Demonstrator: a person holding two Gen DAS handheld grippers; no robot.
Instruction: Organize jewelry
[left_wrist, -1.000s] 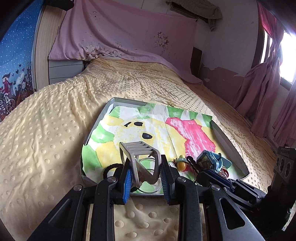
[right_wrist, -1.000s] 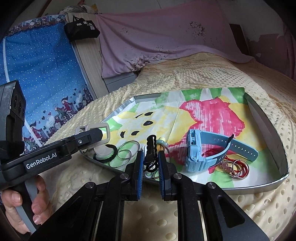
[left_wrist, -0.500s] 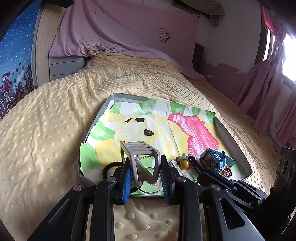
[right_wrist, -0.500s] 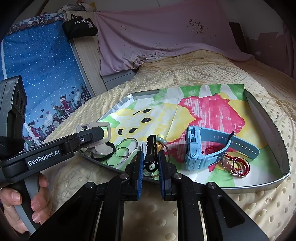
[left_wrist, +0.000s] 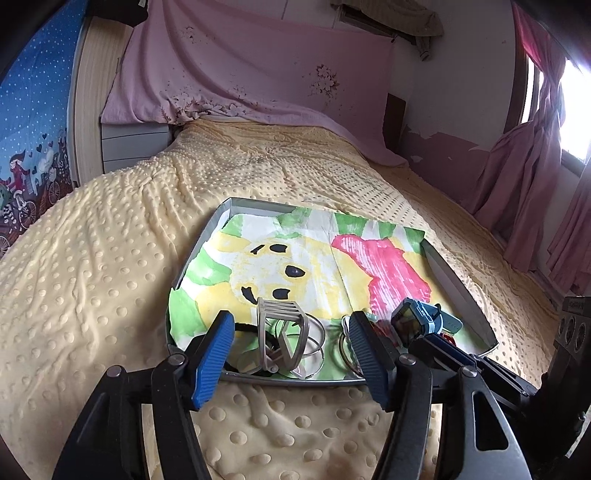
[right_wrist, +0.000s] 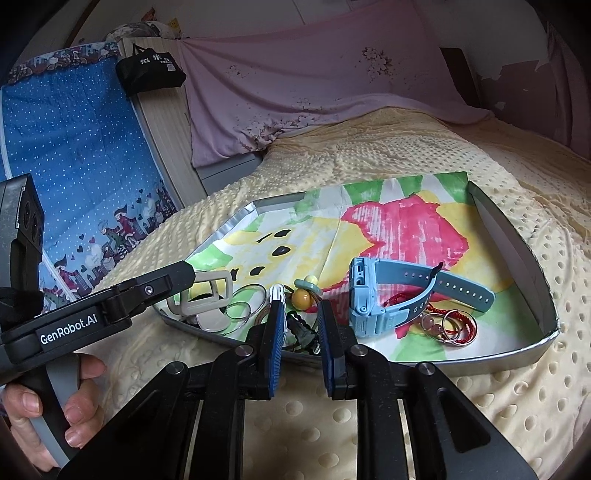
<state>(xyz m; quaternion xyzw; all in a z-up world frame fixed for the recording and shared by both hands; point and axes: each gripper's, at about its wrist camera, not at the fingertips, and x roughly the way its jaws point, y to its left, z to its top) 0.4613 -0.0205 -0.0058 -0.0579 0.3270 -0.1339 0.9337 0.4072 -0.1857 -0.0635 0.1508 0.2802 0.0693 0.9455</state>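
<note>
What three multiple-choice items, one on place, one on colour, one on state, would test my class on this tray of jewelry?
1. Where does the watch lie?
A. In the tray
B. On the blanket beyond the tray
C. On the pillow

2. What colour is the watch?
A. Black
B. Light blue
C. Red

3. How does the left gripper stand about the beige clip?
A. Pads pressed on the clip
B. Pads apart from the clip, which rests in the tray between them
C. Clip lifted high above the tray

Answers:
1 A: it sits on the painted paper inside the tray's walls.
2 B: case and strap are both pale blue.
3 B: a gap shows on each side of the clip as the jaws are opening.
</note>
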